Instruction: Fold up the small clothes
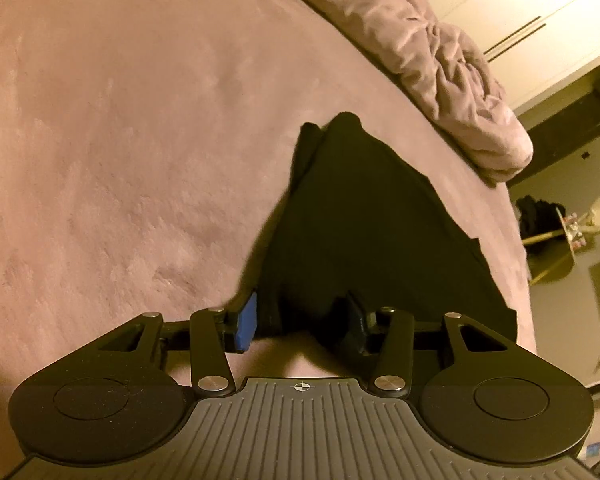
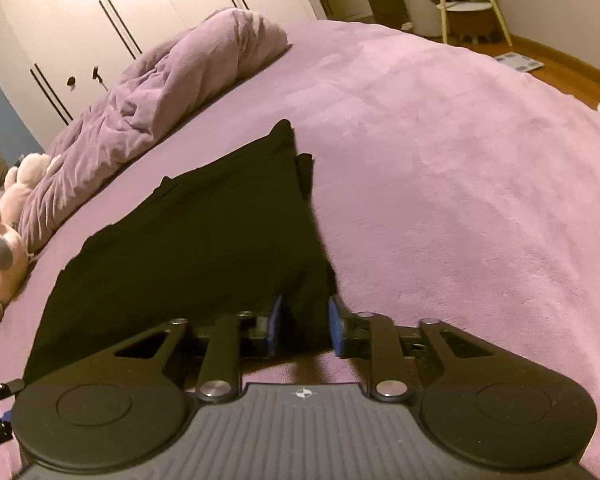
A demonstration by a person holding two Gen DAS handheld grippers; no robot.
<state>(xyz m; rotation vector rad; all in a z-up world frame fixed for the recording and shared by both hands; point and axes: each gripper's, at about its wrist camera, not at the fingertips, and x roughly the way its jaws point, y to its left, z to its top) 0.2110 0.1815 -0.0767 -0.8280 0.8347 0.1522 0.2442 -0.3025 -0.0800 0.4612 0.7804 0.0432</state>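
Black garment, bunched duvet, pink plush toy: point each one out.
black garment [image 2: 204, 232], right wrist view, on its flat middle panel.
bunched duvet [image 2: 172, 80], right wrist view, on its wrinkled top.
pink plush toy [image 2: 0, 240], right wrist view, on its body by a grey foot pad.

Black garment; partly folded; near edge lifted off bed

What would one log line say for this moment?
left gripper: shut on black garment | right gripper: shut on black garment | bed: garment lifted
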